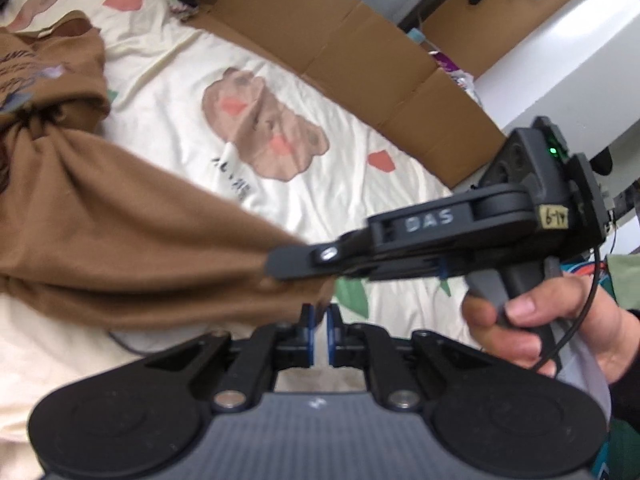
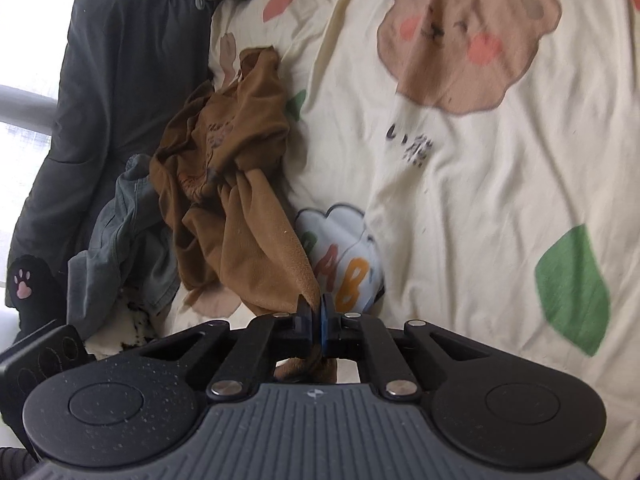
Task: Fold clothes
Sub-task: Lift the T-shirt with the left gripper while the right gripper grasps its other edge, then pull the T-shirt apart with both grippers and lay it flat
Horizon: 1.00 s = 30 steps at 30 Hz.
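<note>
Gripping an edge of the brown garment (image 2: 240,184) in the right claw (image 2: 316,314), blue pads clamped on the cloth, stretched taut above the bed (image 2: 480,200); left claw (image 1: 319,318) nearly together, apparently on nothing. Bunched and twisted, not folded; spreading and folding left, grey clothes (image 2: 120,236) too

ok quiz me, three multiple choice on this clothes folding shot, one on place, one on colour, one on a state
1. Where does the brown garment lie?
A. in a cardboard box
B. on a bear-print bedsheet
C. on a chair

2. What colour are the right gripper pads?
A. blue
B. red
C. white

3. What is the right gripper doing?
A. open over the sheet
B. shut on nothing
C. shut on the brown garment

Answers: 1 B, the sheet shows all round it; 2 A, blue pads at the fingertips; 3 C, brown cloth is pinched between the pads.
</note>
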Available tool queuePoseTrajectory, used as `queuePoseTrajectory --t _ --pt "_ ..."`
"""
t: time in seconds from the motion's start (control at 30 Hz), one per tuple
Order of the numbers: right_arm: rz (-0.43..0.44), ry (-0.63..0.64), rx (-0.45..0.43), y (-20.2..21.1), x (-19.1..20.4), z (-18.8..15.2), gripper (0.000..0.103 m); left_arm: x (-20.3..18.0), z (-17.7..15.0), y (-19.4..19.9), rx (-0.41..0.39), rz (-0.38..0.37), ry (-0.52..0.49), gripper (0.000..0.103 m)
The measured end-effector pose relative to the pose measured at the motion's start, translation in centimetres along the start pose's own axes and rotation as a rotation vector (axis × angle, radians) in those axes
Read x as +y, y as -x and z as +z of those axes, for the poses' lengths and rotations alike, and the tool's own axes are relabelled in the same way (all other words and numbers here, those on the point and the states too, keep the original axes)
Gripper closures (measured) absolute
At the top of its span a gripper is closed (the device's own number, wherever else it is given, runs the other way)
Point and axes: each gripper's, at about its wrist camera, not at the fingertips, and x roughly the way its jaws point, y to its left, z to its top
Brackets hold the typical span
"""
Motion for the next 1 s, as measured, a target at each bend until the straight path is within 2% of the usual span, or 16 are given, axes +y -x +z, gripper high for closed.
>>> queuePoseTrajectory --t 0.13,0.2,0.5,0.77,0.9,1.0 --pt "-0.025 0.005 -0.027 1.0 -0.4 0.2 0.103 1.2 0.3 1.5 -0.003 0.076 0.005 0.087" --pt "-0.037 0.008 -0.041 1.5 -0.5 0.3 0.103 2.1 0.7 2.4 -0.015 0.124 0.018 0.073" --pt "-0.105 -0.042 -0.087 4.2 -3.1 -0.5 0.103 6.9 2.2 6.5 -0.097 0.41 0.049 0.047" --pt "-0.172 -0.097 -0.143 7.2 -5.2 -1.6 0.103 11.0 2.4 9.4 -0.135 0.633 0.141 0.043" --pt "-0.192 -0.107 -0.158 7.9 -5.7 -2.0 0.103 11.7 1.5 10.1 -0.124 0.687 0.125 0.043" --pt "-0.208 -0.113 -0.169 8.5 -6.0 -2.4 0.103 11.9 0.8 10.4 -0.132 0.685 0.112 0.045"
